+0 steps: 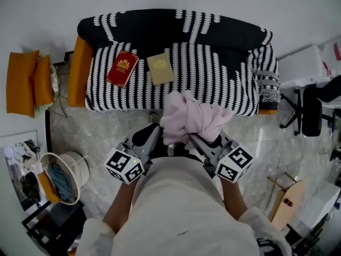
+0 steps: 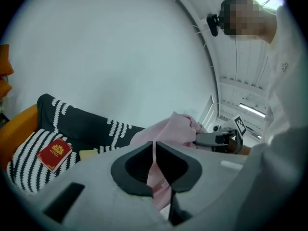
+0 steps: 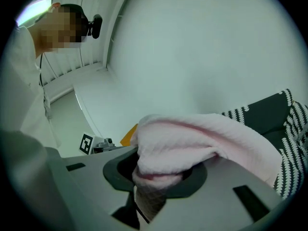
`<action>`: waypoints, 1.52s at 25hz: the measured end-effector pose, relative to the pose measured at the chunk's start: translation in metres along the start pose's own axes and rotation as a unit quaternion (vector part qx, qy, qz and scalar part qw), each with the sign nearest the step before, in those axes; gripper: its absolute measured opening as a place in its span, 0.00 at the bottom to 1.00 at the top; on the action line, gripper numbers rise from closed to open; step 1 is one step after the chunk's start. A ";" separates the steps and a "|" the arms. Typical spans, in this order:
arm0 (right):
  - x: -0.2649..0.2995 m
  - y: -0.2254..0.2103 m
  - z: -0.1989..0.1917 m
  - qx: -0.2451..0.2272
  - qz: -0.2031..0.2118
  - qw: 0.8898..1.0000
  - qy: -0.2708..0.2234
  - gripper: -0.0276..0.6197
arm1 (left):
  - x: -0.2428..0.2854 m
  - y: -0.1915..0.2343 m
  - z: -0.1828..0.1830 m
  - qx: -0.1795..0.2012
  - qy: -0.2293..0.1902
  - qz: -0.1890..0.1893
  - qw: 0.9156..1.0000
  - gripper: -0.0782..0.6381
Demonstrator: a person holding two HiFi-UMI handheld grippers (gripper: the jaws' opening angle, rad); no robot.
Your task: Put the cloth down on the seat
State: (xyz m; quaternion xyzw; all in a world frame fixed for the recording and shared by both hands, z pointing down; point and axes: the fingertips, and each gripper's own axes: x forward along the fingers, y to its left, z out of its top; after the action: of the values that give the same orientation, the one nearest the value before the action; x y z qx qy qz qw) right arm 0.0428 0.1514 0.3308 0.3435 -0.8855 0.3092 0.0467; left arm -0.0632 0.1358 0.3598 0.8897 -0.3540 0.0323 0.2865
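Looks like a home living rm, maybe a mock-up of one: sofa [image 1: 213,73] w/ black-and-white patterned cover, set against a plain white wall [image 1: 42,9]. Orange cushions [image 1: 24,81] sit beside its left end, and a red book [image 1: 122,68] & tan book [image 1: 160,68] lie on the seat. Pale marble-look tile floor [image 1: 106,132]. Round laundry basket [image 1: 74,161] w/ teal fabric inside. Black office chair [image 1: 309,111] & white boxes [image 1: 303,65] at right add a studio/office feel.
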 end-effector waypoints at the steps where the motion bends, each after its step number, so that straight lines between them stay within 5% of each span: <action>1: 0.007 -0.002 0.006 -0.001 -0.006 1.000 -0.003 0.22 | 0.004 0.009 0.008 0.003 -0.001 -0.006 1.000 0.15; 16: 0.077 -0.049 0.101 -0.035 -0.104 0.991 -0.073 0.22 | 0.037 0.100 0.074 0.030 0.002 -0.062 0.998 0.15; 24: 0.091 -0.067 0.137 -0.073 -0.135 0.985 -0.083 0.22 | 0.050 0.105 0.085 0.027 0.009 -0.087 0.996 0.15; 31: 0.094 -0.097 0.157 -0.075 -0.133 0.985 -0.085 0.22 | 0.059 0.105 0.090 0.014 0.002 -0.068 0.998 0.15; 38: 0.104 -0.147 0.168 -0.057 -0.101 0.991 -0.063 0.22 | 0.081 0.115 0.109 0.003 -0.026 -0.003 1.000 0.15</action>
State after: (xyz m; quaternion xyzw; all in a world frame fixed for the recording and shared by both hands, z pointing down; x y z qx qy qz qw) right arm 0.0788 -0.0904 0.3022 0.4465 -0.8639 0.2295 0.0415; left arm -0.0931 -0.0389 0.3455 0.8923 -0.3582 0.0094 0.2747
